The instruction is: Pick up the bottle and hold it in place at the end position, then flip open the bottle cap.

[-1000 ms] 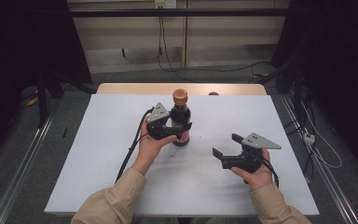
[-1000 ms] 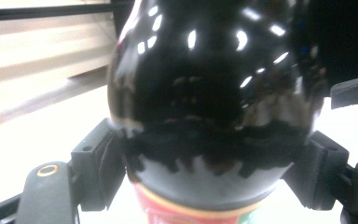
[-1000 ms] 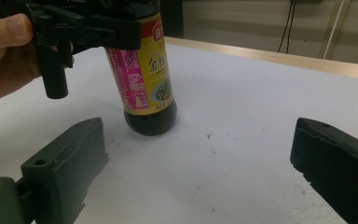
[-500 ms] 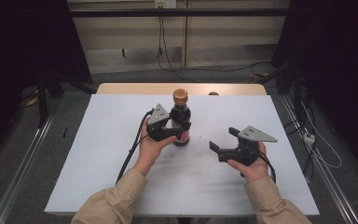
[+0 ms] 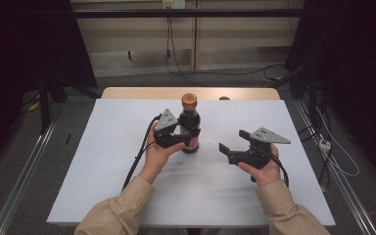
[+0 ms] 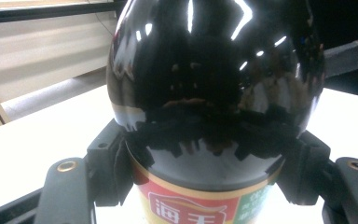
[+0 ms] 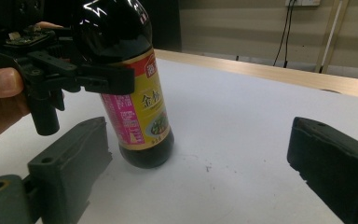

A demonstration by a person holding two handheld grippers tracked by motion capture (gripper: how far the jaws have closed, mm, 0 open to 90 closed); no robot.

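Note:
A dark soy sauce bottle (image 5: 190, 120) with an orange cap stands upright near the middle of the white table (image 5: 103, 161). My left gripper (image 5: 190, 139) reaches in from the bottle's left. Its jaws have just been closing, and they now press on the bottle's body (image 6: 214, 70) just above the red and yellow label, one pad (image 6: 119, 170) on each side. My right gripper (image 5: 232, 140) hovers open to the right of the bottle, jaws wide and empty. In the right gripper view, the bottle (image 7: 137, 107) stands beyond its left jaw, with the left gripper (image 7: 93, 77) clamped around it.
A wooden strip (image 5: 142, 93) runs along the table's far edge. Cables (image 5: 176, 63) trail over the floor behind the table, and a power strip (image 5: 324, 144) lies on the floor at the right. Metal rails flank the table.
The left jaws have drawn in onto the bottle. The right gripper has edged slightly farther up the table, toward the bottle.

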